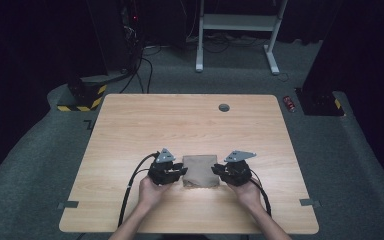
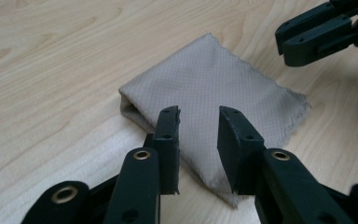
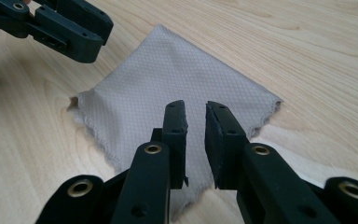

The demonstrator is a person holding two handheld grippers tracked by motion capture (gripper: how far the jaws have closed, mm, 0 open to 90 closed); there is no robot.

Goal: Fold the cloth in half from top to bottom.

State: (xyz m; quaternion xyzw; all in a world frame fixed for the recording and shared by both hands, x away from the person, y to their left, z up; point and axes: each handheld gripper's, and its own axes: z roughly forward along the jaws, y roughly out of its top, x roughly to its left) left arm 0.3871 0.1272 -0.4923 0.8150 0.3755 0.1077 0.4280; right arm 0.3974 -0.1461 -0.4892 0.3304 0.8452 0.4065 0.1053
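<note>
Left gripper view: left gripper [image 2: 198, 116] jaws parted by a narrow gap, nothing pinched; pads hang over near edge of the folded cloth [image 2: 214, 88], not pressing it. Cloth is beige, grid weave, folded into a rough square, folded edge at 9 o'clock, frayed edges at 3 o'clock. Other gripper's black jaws at 1–2 o'clock, beyond cloth's far corner.

Right gripper view: right gripper [image 3: 196, 116] jaws open a slit, narrower than the left's, empty; tips above cloth's [image 3: 168, 79] near corner. Can't tell if tips touch the fabric. Left gripper's jaws at 11 o'clock.

High view: cloth [image 1: 199, 170] lies flat on the wooden table [image 1: 190, 125], near the person's edge, approx. centre. Left gripper [image 1: 180, 171] at cloth's 9 o'clock, right gripper [image 1: 217, 171] at 3 o'clock, both at its edges. Hands [image 1: 152, 192] behind the grippers, cables trailing to 6 o'clock. Grey round cap [image 1: 224, 107] in tabletop at 12 o'clock, well apart from cloth.
</note>
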